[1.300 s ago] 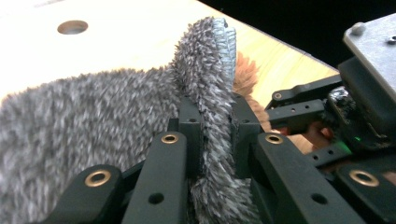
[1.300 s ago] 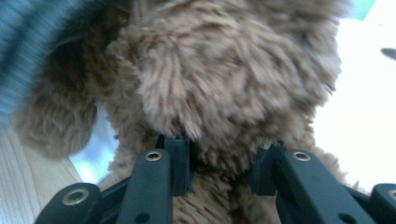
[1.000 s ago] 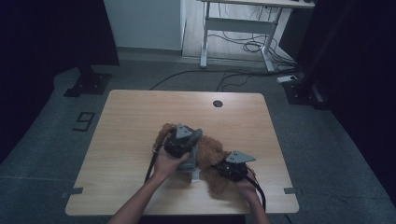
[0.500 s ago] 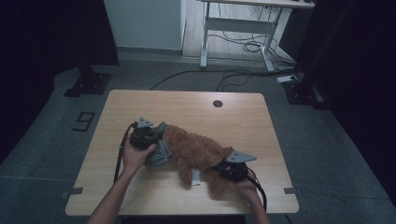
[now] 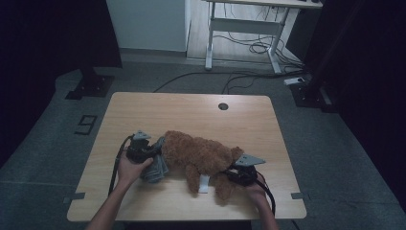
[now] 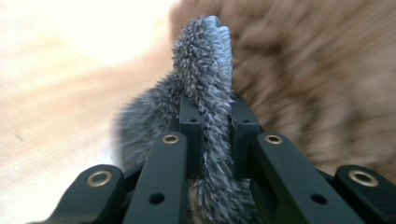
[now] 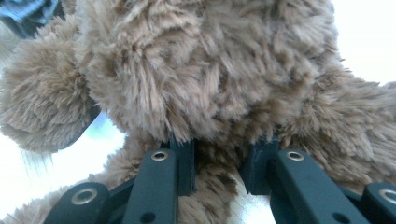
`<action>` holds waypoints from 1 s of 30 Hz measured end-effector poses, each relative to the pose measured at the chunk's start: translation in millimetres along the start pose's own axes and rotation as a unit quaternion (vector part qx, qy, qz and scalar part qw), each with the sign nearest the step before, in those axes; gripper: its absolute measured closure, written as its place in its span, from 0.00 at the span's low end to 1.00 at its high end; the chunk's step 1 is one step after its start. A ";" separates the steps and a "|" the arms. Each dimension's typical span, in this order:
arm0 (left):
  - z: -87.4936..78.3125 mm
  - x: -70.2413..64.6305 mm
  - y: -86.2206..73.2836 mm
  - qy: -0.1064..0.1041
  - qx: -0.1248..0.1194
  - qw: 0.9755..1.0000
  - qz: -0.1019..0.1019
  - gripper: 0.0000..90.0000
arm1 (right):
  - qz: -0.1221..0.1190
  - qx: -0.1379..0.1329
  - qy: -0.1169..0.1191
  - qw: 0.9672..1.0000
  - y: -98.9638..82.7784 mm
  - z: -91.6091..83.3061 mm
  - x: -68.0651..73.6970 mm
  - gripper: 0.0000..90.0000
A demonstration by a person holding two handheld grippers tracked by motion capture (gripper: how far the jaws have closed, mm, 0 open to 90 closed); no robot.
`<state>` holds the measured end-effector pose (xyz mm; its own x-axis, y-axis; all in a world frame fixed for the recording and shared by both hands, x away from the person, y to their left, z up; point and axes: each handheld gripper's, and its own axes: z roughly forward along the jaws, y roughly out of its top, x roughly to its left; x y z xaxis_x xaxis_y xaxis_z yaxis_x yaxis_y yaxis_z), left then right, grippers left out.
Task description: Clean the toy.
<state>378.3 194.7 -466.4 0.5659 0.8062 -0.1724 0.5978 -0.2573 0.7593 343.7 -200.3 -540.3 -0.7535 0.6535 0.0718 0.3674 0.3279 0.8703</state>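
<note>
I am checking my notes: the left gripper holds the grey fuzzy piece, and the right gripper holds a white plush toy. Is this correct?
Not quite: the plush toy is brown, not white, as the high view shows. The rest stands: the left gripper is shut on the grey fuzzy piece, and the right gripper grips the toy.

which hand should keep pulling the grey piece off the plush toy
Left, most likely. The left gripper is already shut on the grey piece at the toy's left end. The right gripper is clamped on brown fur at the other end, so it suits anchoring.
</note>
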 end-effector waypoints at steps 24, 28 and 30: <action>97.5 -190.7 62.4 -0.083 0.007 0.983 0.162 0.87 | 0.014 0.006 0.010 1.000 -2.1 -1.0 -4.1 0.77; 94.1 -180.7 60.0 -0.048 0.003 0.983 0.175 0.87 | 0.023 0.007 0.014 1.000 -3.1 -0.4 -5.0 0.78; 85.2 -168.5 61.0 -0.023 0.001 0.984 0.175 0.88 | 0.026 0.007 0.017 0.999 -3.1 -0.5 -5.5 0.79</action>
<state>367.8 -2.2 -444.5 0.7624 0.6431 0.0721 0.3623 -0.5165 0.7759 346.4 -205.2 -543.1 -0.7514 0.6463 0.1333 0.4139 0.3041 0.8580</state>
